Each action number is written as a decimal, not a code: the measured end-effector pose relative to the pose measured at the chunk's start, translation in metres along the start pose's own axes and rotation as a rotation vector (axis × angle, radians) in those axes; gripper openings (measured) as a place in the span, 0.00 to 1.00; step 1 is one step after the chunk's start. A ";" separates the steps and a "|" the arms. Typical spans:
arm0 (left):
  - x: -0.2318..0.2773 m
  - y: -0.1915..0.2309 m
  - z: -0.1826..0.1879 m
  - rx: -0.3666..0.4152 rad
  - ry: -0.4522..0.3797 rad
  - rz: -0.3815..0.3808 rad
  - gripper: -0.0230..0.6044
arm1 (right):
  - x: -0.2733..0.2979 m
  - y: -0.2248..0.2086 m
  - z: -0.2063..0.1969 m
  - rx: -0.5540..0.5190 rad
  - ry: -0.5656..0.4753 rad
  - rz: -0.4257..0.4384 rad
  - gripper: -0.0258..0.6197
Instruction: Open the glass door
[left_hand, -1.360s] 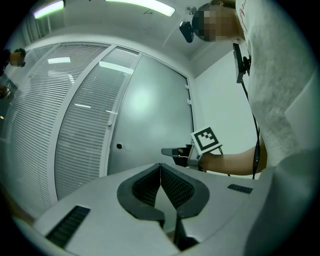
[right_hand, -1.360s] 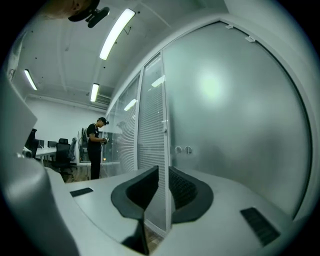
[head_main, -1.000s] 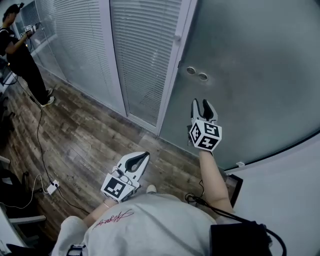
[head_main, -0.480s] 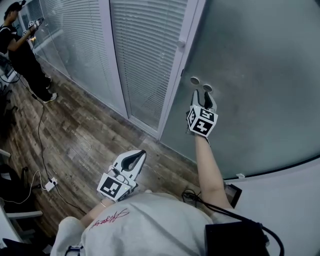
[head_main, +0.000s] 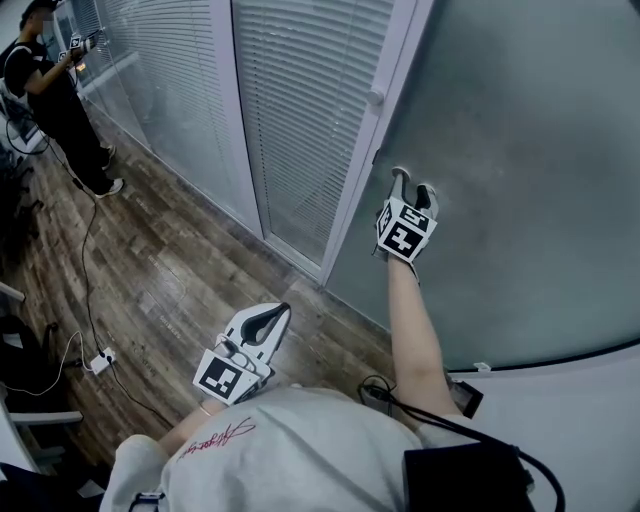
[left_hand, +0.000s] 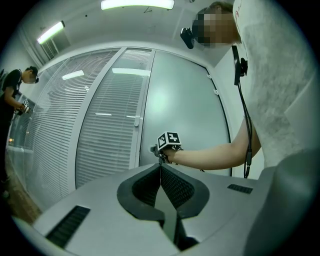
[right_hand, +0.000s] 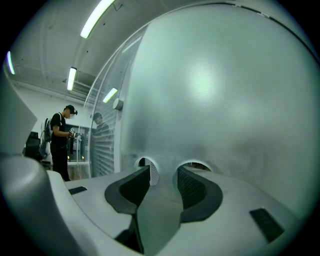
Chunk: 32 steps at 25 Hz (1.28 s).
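Right gripper (head_main: 413, 182) just spread wide, nothing between jaws, tips at two round holes (right_hand: 144, 162) in glass door (head_main: 520, 140) at 1 o'clock. Left gripper (head_main: 272, 316) pinched together, empty, at 7. Likely to skid off slick frosted pane if pads miss hole rims. Wood floor (head_main: 170, 270), power strip (head_main: 100, 361) at 8, probably a trip risk; second person (head_main: 55, 100) at 10

Fwd blocked: glass door (head_main: 520, 130); free room over wood floor (head_main: 170, 270).
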<state>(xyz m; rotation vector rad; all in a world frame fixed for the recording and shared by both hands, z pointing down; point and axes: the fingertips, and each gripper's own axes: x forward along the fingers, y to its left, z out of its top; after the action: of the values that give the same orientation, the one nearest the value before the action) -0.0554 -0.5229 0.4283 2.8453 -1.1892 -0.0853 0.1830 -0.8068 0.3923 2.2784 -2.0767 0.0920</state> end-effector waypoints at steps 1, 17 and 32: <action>0.000 0.001 0.000 -0.001 0.000 0.003 0.06 | 0.001 -0.001 0.000 -0.018 -0.003 -0.020 0.29; -0.006 0.002 -0.006 -0.013 0.020 0.009 0.06 | -0.011 -0.002 0.001 -0.027 -0.090 -0.069 0.23; -0.015 -0.011 -0.009 -0.034 0.017 -0.018 0.06 | -0.030 0.005 0.000 -0.019 -0.069 -0.011 0.22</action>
<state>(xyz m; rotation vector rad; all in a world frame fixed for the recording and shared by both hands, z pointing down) -0.0575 -0.5044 0.4368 2.8224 -1.1473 -0.0805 0.1748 -0.7774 0.3898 2.3133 -2.0877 -0.0074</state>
